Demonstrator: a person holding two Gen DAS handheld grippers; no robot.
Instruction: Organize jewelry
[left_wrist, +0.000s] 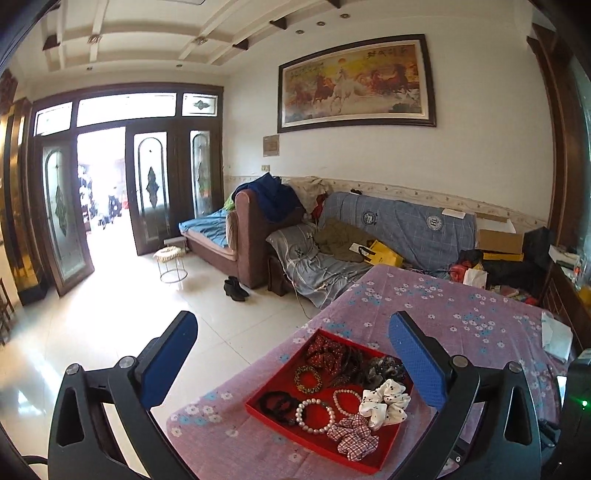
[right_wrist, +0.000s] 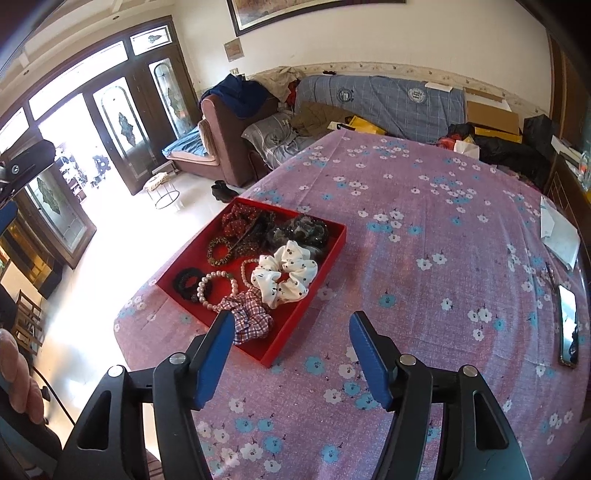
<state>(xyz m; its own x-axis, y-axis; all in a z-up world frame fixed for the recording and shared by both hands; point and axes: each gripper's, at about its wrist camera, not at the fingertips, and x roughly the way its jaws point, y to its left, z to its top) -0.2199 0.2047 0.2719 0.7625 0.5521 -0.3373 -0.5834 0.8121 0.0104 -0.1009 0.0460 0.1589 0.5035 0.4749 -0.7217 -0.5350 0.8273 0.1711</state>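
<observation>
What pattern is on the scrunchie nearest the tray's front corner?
Red-and-white plaid scrunchie, clearest in the right wrist view.

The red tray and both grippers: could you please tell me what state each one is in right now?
Red tray: uncovered, flat on the table, filled with hair ties and bracelets.
White scrunchie: lying in the tray, loose.
Pearl bracelet: lying in the tray, closed loop.
Left gripper: open, empty.
Right gripper: open, empty, above the tray's near corner.
Phone: lying flat on the table.
</observation>
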